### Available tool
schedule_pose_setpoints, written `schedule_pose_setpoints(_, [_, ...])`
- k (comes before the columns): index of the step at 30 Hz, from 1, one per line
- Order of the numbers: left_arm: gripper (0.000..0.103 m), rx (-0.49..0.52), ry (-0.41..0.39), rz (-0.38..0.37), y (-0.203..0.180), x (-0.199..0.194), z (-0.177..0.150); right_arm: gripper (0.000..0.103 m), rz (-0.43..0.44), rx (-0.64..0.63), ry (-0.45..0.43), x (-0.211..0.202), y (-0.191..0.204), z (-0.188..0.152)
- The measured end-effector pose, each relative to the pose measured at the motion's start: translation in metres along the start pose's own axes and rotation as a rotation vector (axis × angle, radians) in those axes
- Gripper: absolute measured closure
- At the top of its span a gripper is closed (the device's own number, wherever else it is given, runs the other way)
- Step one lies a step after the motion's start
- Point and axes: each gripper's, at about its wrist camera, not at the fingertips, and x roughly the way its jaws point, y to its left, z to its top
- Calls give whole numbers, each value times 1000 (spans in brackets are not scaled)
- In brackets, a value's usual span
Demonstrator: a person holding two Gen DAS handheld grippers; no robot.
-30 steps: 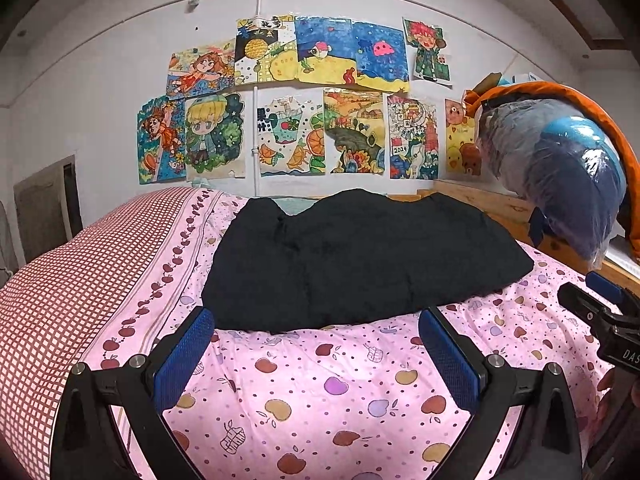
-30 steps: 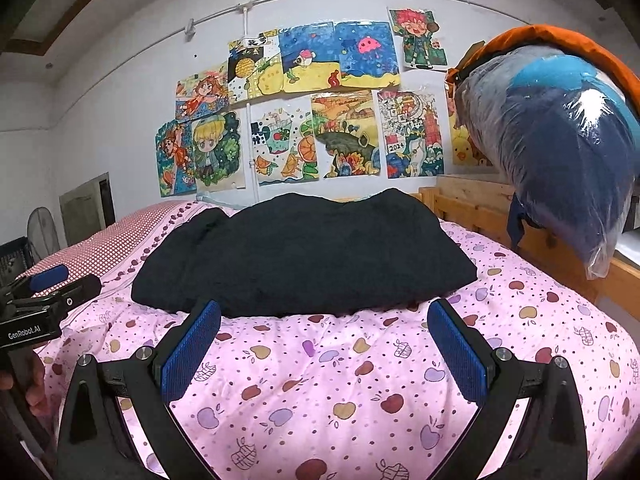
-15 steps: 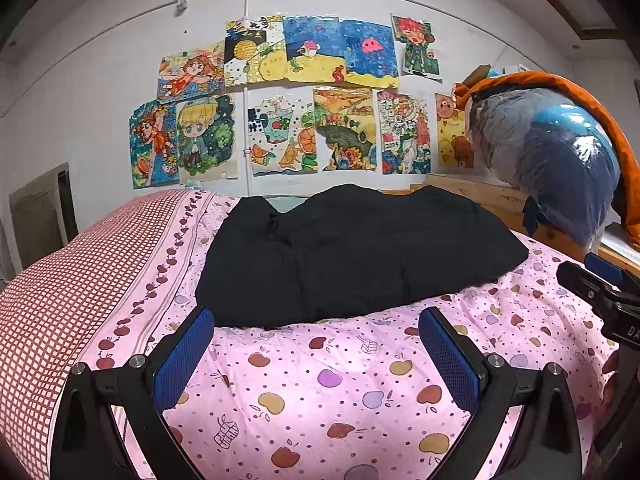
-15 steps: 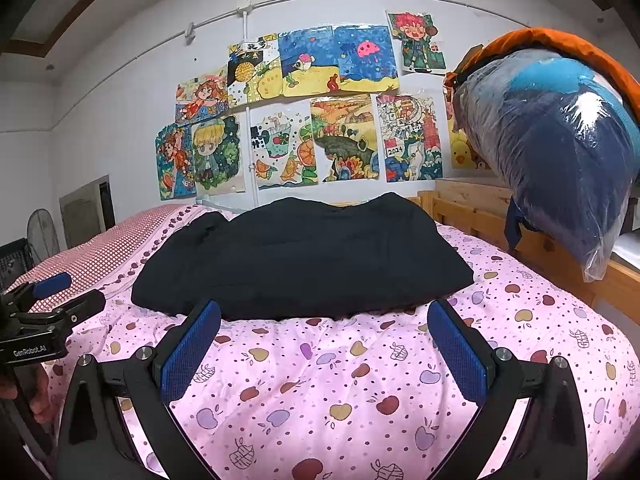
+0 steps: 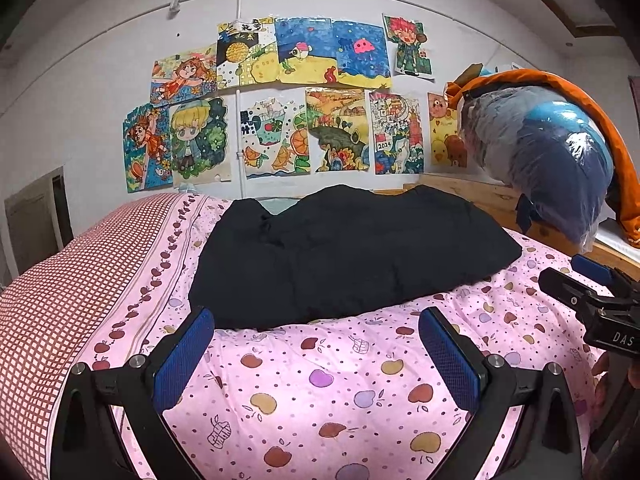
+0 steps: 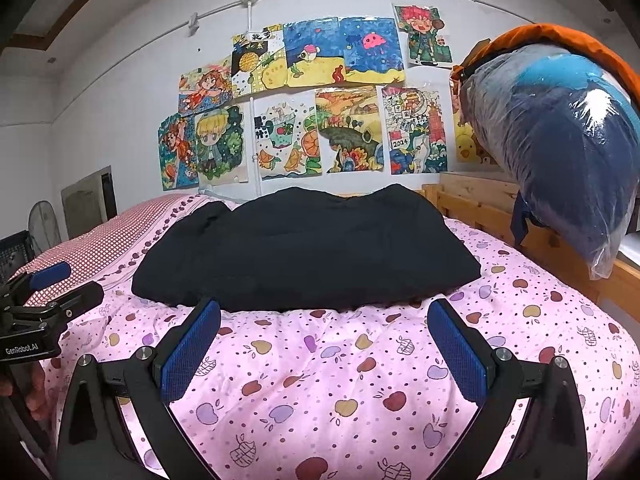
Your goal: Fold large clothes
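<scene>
Left wrist view: left gripper [image 5: 316, 354] hovers over the pink quilt [image 5: 320, 392], blue pads spread wide, nothing between them; black garment [image 5: 344, 256] lies in a flat folded heap just ahead, mid-bed, clear of both fingers; right gripper [image 5: 588, 292] peeks in at the edge, its grip impossible to judge from here. Right wrist view: right gripper [image 6: 324, 348] is also wide apart and empty; garment [image 6: 304, 252] sits just beyond the pads; drawings [image 6: 312, 100] cover the wall; a bagged bundle [image 6: 560, 152] hangs at the wooden rail [image 6: 472, 204].
</scene>
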Motion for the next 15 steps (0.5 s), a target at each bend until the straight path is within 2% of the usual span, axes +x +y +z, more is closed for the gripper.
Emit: schedule_pose_setpoints(15, [0,-15,1,-3,3,0,1,2,1,-2,5,1,0,-1])
